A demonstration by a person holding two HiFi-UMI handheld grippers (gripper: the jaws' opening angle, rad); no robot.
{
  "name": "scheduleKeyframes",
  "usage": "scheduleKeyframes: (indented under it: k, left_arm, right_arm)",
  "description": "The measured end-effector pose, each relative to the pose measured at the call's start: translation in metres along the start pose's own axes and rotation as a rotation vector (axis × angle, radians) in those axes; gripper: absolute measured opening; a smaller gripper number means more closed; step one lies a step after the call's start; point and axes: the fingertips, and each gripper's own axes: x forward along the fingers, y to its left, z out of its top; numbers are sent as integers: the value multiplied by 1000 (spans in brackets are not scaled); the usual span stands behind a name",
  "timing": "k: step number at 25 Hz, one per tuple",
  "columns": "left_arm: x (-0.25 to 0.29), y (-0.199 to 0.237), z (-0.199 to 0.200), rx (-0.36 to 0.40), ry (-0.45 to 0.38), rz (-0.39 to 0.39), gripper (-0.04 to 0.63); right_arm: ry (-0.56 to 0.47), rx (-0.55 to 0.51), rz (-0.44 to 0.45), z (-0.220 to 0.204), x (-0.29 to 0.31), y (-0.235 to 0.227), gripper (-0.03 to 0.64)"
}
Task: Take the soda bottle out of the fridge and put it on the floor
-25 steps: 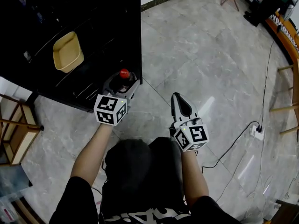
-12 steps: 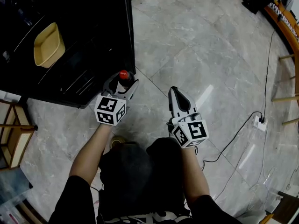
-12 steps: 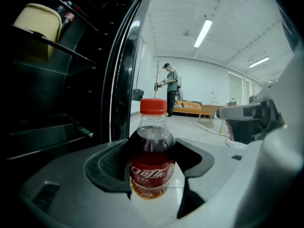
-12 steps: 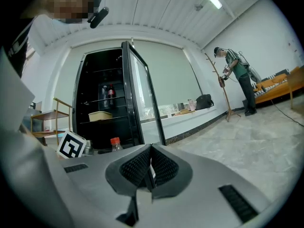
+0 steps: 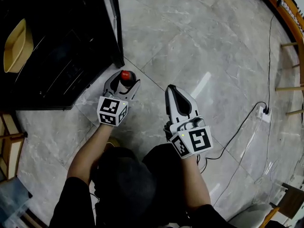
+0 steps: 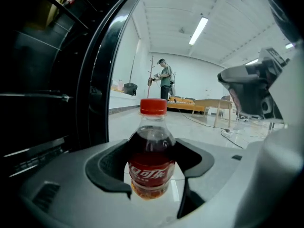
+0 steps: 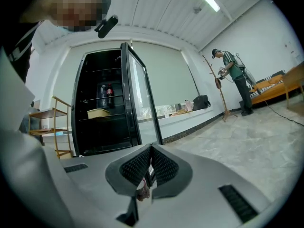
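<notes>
Already clear of the fridge [image 5: 57,56], the soda bottle [image 5: 125,75] sits in the left gripper [image 5: 124,81], whose jaws stand fairly wide and press on the dark body just at the label. It hangs over the floor [image 5: 190,42], just out from the lower corner of the open fridge door [image 5: 113,27]. I cannot tell whether its base touches the tile.

The bottle's long axis is upright, red cap on top, and it lies straight ahead of the left gripper, which reaches in from the side. The floor is directly beneath the base, so the coming move looks like a plain descent with the bottle kept vertical, then a widening of the jaws. The left hand does the work. The right gripper [image 5: 173,91] hovers beside it, apart from the bottle, jaws together on nothing I can make out.

The label is red with white Chinese characters in a flowing cola-style script, too distorted to read with certainty. Each gripper's cube carries only black-and-white square markers.
</notes>
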Motion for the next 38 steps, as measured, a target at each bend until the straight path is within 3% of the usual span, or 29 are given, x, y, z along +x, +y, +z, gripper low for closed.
scheduleKeyframes:
  k: [8,16,31,38]
  left_arm:
    - [34,-17,-63,5,49,-50,307]
    - [52,-18,-104,14,86,-42,307]
    - [53,-26,-115,71,70,-33,307]
    - [55,-26,-116,53,71,-31,307]
  right_arm:
    - [5,31,1,-1,-8,-8,23]
    - [21,27,7,-4,-7,-10,23]
    - [36,66,5,-9,-8,-16,23]
    - [42,62,17,-10,-6,-11,23]
